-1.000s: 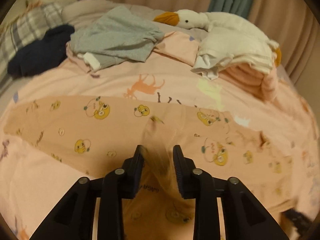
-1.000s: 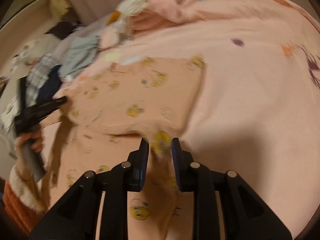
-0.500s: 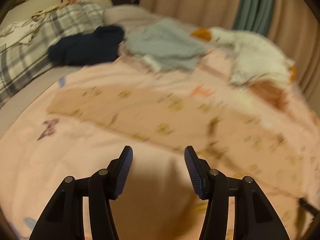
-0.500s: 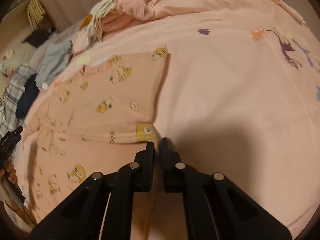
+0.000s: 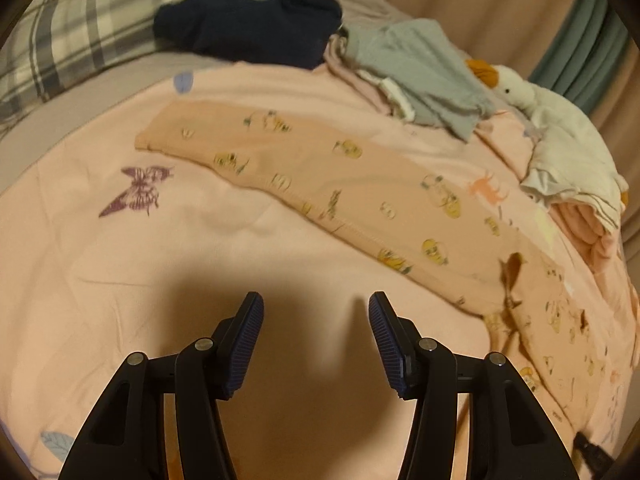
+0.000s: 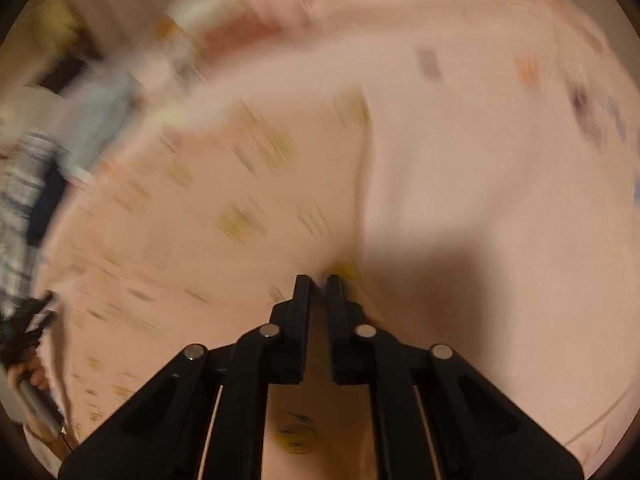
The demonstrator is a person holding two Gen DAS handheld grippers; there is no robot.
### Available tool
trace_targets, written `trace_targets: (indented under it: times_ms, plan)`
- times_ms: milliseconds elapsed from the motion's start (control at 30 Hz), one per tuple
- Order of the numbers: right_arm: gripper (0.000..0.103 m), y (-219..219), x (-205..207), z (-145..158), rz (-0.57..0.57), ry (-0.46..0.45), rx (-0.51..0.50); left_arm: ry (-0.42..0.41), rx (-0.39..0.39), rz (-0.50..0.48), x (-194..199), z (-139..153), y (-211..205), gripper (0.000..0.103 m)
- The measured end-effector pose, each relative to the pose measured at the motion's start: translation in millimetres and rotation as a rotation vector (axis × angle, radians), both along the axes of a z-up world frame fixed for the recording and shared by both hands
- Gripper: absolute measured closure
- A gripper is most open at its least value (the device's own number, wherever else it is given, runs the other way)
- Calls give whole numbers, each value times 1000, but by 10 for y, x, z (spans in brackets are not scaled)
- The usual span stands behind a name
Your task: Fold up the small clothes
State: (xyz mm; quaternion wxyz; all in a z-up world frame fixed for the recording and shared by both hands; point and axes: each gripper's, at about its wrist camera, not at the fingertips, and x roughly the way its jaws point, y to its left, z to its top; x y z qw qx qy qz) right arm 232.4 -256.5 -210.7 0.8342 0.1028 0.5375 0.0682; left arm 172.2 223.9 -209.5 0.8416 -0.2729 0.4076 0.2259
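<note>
A peach garment with yellow cartoon prints [image 5: 360, 184] lies spread on the pink bedspread [image 5: 120, 248], its leg running from upper left to lower right. My left gripper [image 5: 316, 312] is open and empty, above bare bedspread short of the garment's hem. In the blurred right wrist view the same garment [image 6: 224, 208] lies ahead and to the left. My right gripper [image 6: 319, 280] is nearly closed on the garment's near edge, and printed cloth shows under the jaws. My left gripper shows at the left edge of that view [image 6: 24, 320].
A grey-green garment [image 5: 424, 72], a navy garment [image 5: 248, 28] and a plaid pillow [image 5: 80, 32] lie at the back. A white goose toy [image 5: 552, 120] rests on folded clothes [image 5: 588, 232] at the right. Curtains hang behind.
My left gripper has let go of the garment, opened wide and swung left over bare bedspread. My right gripper has stayed closed on the garment edge and is moving fast.
</note>
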Motion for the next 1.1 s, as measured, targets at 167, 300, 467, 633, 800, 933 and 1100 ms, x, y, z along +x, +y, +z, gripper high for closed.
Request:
trace_targets:
  times_ms: [167,300,467,633,800,933,1100]
  plan:
    - [90,-114,-128,308,-14,-6,81,5,41,35,-44,2,166,49]
    - [88,-121,-142,353,-37,-132,62,-32,-60,58,-108,-54,334,49]
    - [88,-342,-50,44,-115,-25,132,-64,-101,43,-149,-41,408,49]
    - [87,-396,-471,810,-161,-214,113,-146,-248,131,-274,-100,672,49]
    - [62,-398,-774,969,-194,-193,210,-288,-460,194,-350,-173,1024,33]
    - [62,-290,-912,961,-164,-177,183,-333,-577,218,-247,-279,1278,33]
    - [62,-235,-927,1011,-134,-190,111,-368,-523,254,-18,-256,1425,33]
